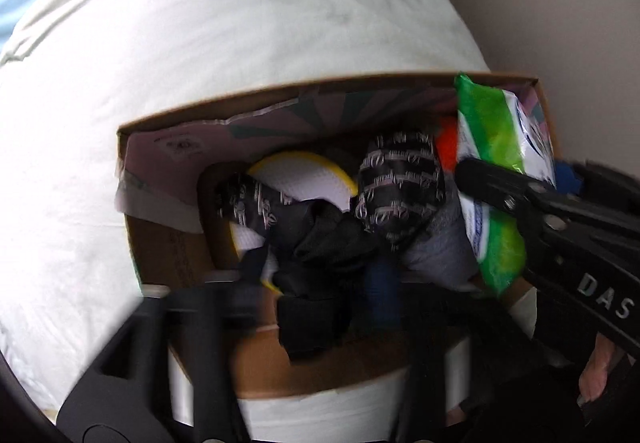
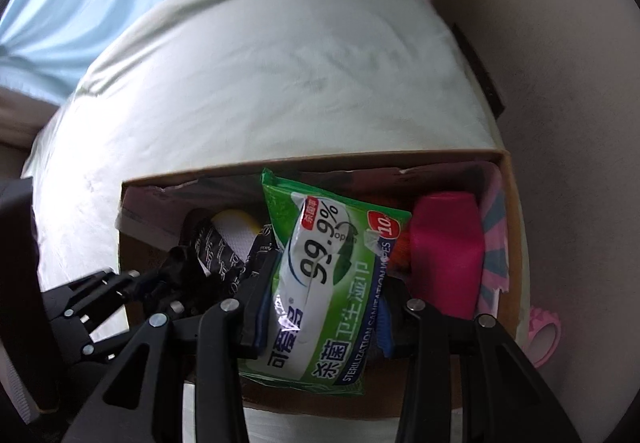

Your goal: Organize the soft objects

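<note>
A brown cardboard box sits on a white bed. It holds black patterned cloths, a white and yellow item, a magenta cloth and an orange item. My right gripper is shut on a green and white wipes pack and holds it upright inside the box's right part; the pack also shows in the left wrist view. My left gripper is blurred at the box's near edge, with black cloth between its fingers.
The white bedding surrounds the box. Light blue fabric lies at the far left. A beige wall is on the right. A pink tape roll lies right of the box.
</note>
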